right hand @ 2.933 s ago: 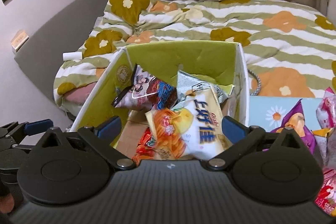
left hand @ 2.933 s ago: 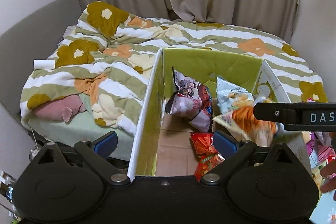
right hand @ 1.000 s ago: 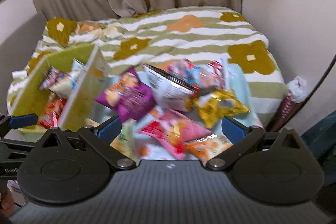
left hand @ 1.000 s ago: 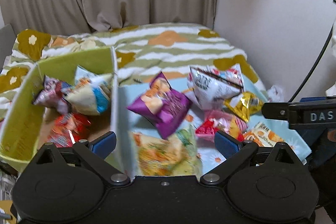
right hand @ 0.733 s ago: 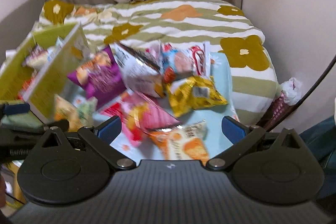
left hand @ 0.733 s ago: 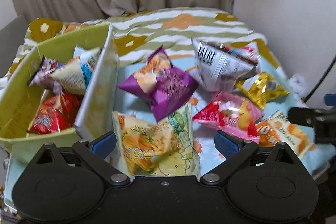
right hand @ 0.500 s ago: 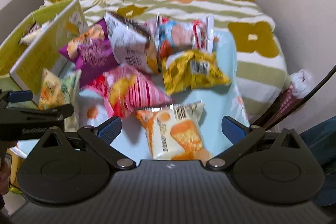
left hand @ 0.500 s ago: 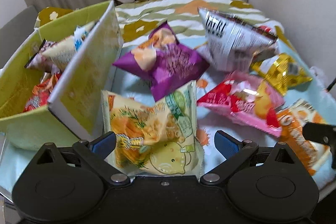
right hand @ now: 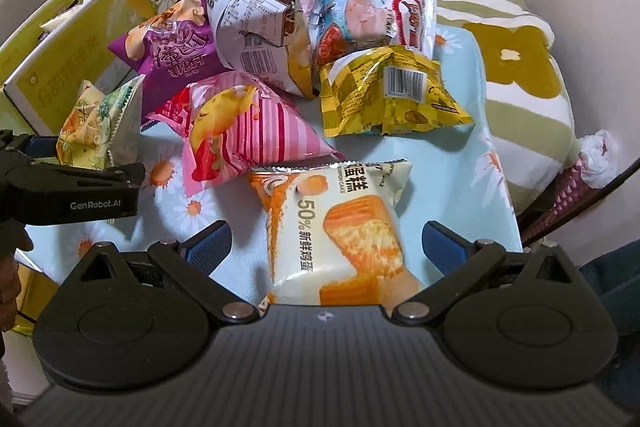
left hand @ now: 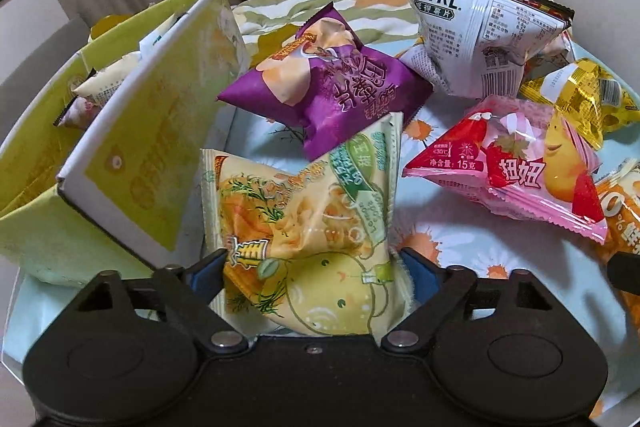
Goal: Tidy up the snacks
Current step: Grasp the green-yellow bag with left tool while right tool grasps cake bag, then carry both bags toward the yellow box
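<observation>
- Left tool (left hand: 312,267), jaws just closing, pinches the yellow-green snack bag (left hand: 304,227) by its lower edge; a shallow grip could slip.
- Right tool (right hand: 326,243) gapes wide over the cake packet (right hand: 340,227) (untouched).
- Green box (left hand: 132,147) sits left of the left tool; its flap may snag.

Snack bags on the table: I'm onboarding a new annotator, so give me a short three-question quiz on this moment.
1. True or false: the left gripper's pads sit on either side of the yellow-green snack bag.
2. Which bag lies between the right gripper's open fingers? A) purple chip bag B) orange-and-white egg cake bag C) yellow foil bag
3. Fill in: the green cardboard box stands to the ___ of the loose bags in both views.

Key: 1 true; 2 B; 3 left.
</observation>
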`<action>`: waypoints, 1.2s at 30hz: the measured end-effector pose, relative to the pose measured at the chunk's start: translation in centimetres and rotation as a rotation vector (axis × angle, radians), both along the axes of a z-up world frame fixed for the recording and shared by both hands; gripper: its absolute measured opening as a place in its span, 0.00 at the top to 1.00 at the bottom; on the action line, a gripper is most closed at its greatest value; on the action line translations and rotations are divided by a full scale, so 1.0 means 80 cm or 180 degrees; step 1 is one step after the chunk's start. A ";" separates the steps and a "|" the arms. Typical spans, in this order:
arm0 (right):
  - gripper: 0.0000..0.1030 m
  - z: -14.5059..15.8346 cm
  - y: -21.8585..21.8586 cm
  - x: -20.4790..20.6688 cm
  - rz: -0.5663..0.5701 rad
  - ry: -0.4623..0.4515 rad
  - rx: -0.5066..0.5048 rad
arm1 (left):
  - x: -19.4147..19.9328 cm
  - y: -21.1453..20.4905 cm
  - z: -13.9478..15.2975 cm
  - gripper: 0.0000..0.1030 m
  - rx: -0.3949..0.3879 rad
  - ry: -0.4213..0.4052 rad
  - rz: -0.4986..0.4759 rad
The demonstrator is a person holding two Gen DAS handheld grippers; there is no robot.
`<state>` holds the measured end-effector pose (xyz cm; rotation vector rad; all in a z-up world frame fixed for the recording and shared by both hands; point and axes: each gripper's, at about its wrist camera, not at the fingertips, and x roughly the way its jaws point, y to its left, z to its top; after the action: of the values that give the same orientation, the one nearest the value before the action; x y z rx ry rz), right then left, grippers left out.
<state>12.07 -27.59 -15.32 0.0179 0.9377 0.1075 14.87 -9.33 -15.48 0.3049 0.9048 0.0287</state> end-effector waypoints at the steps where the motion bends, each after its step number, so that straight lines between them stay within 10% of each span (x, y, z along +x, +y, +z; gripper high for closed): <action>1: 0.00 -0.001 0.001 0.001 0.0009 0.0001 -0.0001 | -0.001 -0.001 0.002 0.18 0.0024 -0.0009 -0.0006; 36: 0.21 0.016 -0.005 -0.023 -0.0175 -0.0099 -0.0038 | -0.065 0.000 0.092 0.24 -0.0304 -0.0334 -0.0250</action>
<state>10.25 -27.99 -14.05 0.0309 0.9061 0.0512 9.69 -9.34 -8.09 0.2474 0.7868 -0.0704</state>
